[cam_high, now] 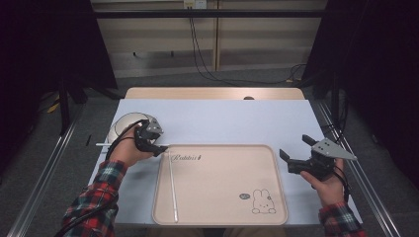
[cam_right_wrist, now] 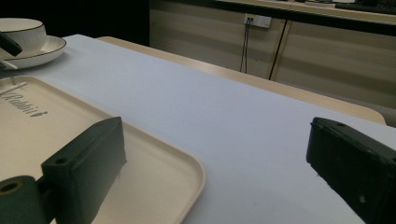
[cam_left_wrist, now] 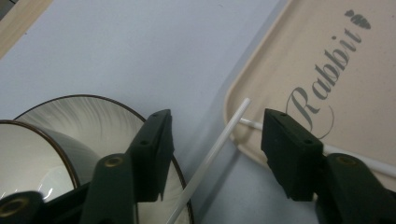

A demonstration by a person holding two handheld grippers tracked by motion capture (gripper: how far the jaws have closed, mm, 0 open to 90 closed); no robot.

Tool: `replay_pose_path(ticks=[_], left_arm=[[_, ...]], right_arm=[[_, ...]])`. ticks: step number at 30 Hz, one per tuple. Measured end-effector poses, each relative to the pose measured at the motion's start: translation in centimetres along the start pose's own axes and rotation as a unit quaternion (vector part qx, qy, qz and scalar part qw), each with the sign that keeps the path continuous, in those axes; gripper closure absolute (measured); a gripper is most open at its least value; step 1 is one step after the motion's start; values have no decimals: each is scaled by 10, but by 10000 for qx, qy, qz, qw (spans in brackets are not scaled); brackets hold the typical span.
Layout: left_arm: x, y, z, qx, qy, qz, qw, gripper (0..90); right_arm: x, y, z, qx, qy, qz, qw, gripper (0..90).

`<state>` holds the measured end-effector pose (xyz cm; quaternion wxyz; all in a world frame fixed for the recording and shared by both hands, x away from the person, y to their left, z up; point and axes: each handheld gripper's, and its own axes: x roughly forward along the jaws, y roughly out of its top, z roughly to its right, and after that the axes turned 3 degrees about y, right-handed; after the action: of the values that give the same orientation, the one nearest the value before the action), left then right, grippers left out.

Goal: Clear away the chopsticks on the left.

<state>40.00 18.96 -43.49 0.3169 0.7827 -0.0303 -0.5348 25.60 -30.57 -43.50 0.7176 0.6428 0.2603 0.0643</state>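
- Right now my left gripper sits at the tray's far-left corner, jaws apart, a thin white stick running between them; pads not pressing it that I can see.
- Same stick in the high view lies level, sticking out left of the tray corner, its near end over the tray rim.
- Second white stick lies inside the tray along its left side, running front to back.
- Cup on a ribbed saucer sits just left of the tray's far-left corner, right under my left hand.
- My right gripper hangs just right of the tray's right edge, jaws wide open, nothing in them.
- Tray is beige, with "Rabbit" lettering at its far-left and a rabbit drawing near-right.
- Tray rests on a pale blue-white mat over a wooden table.
- Beyond the table from the tray: grey floor, cables, beige wall panels, wall socket; dark on both sides.
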Motion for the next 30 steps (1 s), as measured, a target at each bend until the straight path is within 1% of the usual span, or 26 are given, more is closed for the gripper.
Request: replay_pose_path(ticks=[1, 2, 3, 4, 5, 6, 7, 8, 9, 10, 12, 13, 16, 18, 19, 20, 21, 22, 23, 24, 25, 26, 27, 28, 29, 30], left_arm=[[2, 0, 1, 25, 102, 21, 9999, 477], [2, 0, 0, 86, -6, -82, 9999, 507], [4, 0, 0, 154, 49, -122, 9998, 540], [5, -1, 1, 129, 113, -123, 9998, 551], [5, -1, 0, 130, 16, -170, 9998, 586], [7, -1, 1, 69, 52, -144, 9999, 616], [7, -1, 1, 69, 64, -155, 9998, 622], [8, -1, 1, 14, -37, -166, 9999, 634], [8, -1, 1, 79, -49, -223, 9997, 650], [9, -1, 1, 66, -92, -210, 9997, 671], [11, -1, 2, -20, -2, -117, 9999, 685], [11, -1, 2, -98, -34, -132, 9999, 696], [12, -2, 0, -104, -68, -141, 9998, 716], [12, -2, 1, -143, -36, -123, 9998, 740], [11, -2, 2, -260, 39, -127, 9996, 767], [9, -2, 1, -284, 8, -177, 9994, 815], [7, -2, 1, -439, 142, -103, 9989, 859], [5, -2, -1, -815, 137, 6, 9966, 853], [3, -2, -1, -1164, 141, 240, 9928, 864], [-2, -2, -4, -984, 196, 222, 9947, 873], [-8, -1, -6, -1187, 235, 282, 9923, 874], [-12, 0, -8, -1320, 223, 438, 9900, 874], [-18, 0, -9, -1519, 209, 667, 9859, 874], [-25, 1, -13, -1604, 167, 829, 9834, 875], [-31, 1, -15, -1811, 182, 1009, 9781, 875], [-37, 1, -18, -1961, 144, 1147, 9738, 875]], right_arm=[[0, 0, 0, -6, 9, -7, 10000, 41], [0, 0, 0, -2, -12, -3, 10000, 41], [0, 0, 0, -17, 8, 2, 10000, 41], [0, 0, 0, -2, 20, -5, 10000, 41], [0, 0, 0, -2, 6, -1, 10000, 41], [0, 0, 0, -6, 29, 3, 10000, 41], [0, 0, 1, -17, -2, 7, 10000, 41], [0, 0, 0, 27, 2, -14, 10000, 41], [0, 0, 0, 22, -7, -11, 10000, 41], [0, 0, 0, 23, -11, -12, 10000, 41], [1, -1, 0, -1, -10, -15, 10000, 41], [1, -1, 0, -3, -6, -28, 10000, 41], [1, -1, 0, -32, 7, -26, 10000, 41], [1, -1, 0, -35, 5, -23, 10000, 41], [1, -1, 0, -27, -12, -26, 10000, 41], [1, -1, 0, -19, -10, -30, 10000, 41], [1, -1, 0, -19, -10, -31, 10000, 41], [1, -1, 0, -9, -8, -30, 10000, 41], [1, -1, 1, -16, -4, -24, 10000, 41], [1, -1, 1, -12, -16, -20, 10000, 41], [0, -1, 1, -15, -31, -21, 10000, 41], [0, -1, 1, -14, -31, -21, 10000, 41], [0, -1, 1, -16, -33, -21, 10000, 41], [0, -1, 1, -13, -35, -21, 10000, 41], [0, -1, 1, -14, -36, -20, 10000, 41], [0, 0, 1, -13, -29, -20, 10000, 41]])
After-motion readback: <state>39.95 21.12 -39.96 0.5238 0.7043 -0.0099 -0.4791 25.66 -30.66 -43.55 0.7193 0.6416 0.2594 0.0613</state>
